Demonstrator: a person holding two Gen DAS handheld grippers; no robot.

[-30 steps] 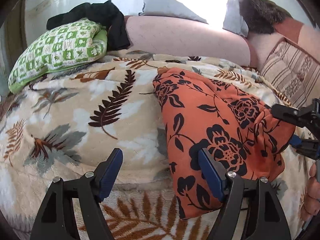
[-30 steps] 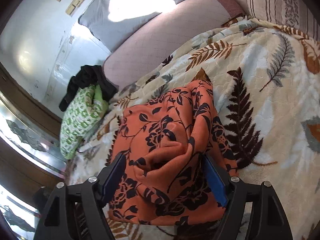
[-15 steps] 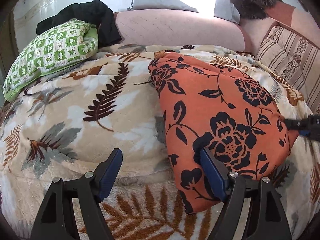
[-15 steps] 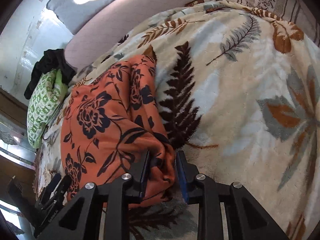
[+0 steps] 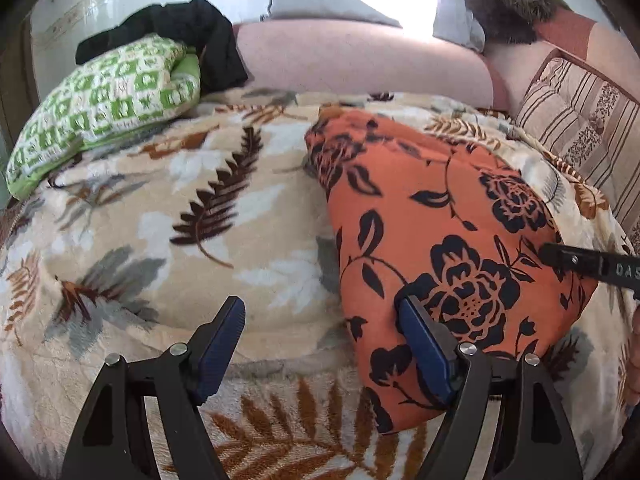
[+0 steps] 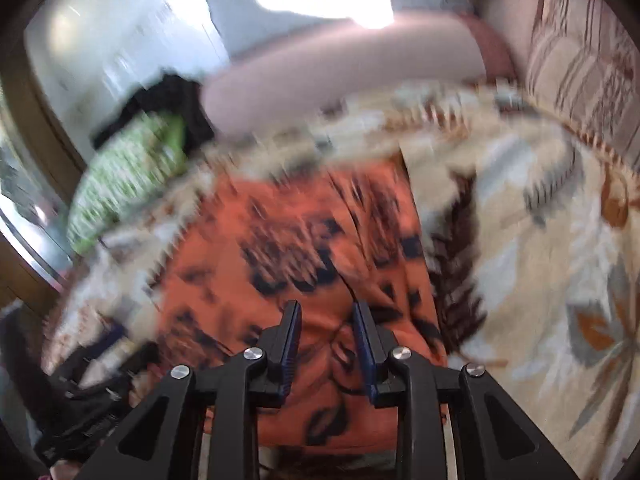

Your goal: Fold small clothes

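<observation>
The left hand-held gripper point(image 5: 320, 336) is wide open and holds nothing; one of its fingers rests on the orange flowered cloth point(image 5: 440, 232). The right hand-held gripper point(image 6: 326, 336) is narrow, partly open over the same cloth, which fills the lower middle of its blurry view. The cloth lies folded on the leafy blanket point(image 5: 160, 220) on the bed. If a gripper drags sideways, I think the fold could slip open.

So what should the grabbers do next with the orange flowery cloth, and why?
Probably close the left gripper on the orange cloth's near edge. Its jaws are wide open, with one finger on the cloth, which lies flat on the blanket. The right gripper is blurred, jaws slightly apart.
</observation>
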